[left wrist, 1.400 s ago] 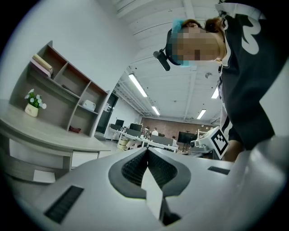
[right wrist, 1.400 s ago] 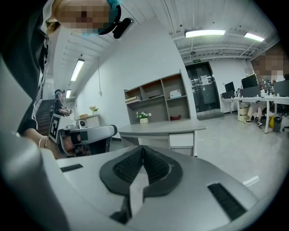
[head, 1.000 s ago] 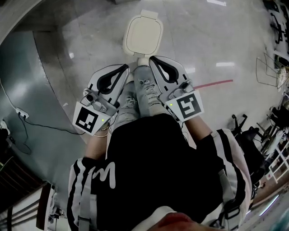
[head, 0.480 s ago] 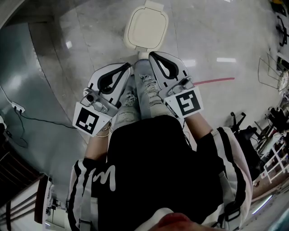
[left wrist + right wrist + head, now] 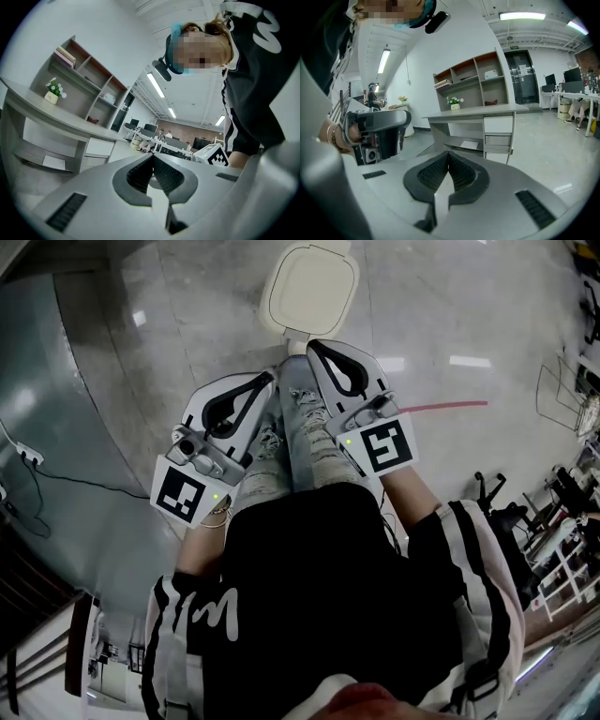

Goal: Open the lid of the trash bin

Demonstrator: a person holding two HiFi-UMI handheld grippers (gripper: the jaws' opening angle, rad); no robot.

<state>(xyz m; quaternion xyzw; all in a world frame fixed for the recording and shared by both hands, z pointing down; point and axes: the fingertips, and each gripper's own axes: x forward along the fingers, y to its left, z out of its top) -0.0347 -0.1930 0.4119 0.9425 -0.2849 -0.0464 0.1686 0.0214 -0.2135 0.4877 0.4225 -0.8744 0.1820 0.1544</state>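
The right gripper (image 5: 313, 346) edged forward, its shut fingers ending nearer the trash bin (image 5: 312, 287) than a second before.

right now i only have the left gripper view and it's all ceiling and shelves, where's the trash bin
Observer: In the head view the trash bin stands on the floor just ahead of both grippers, and its cream lid looks shut.
Operator: ok is the right one holding anything
Observer: No. The right gripper has its jaws together with nothing between them.
Operator: which gripper is closer to the bin
Observer: The right one. In the head view its tip lies near the bin's near edge, while the left gripper sits farther back and to the left.
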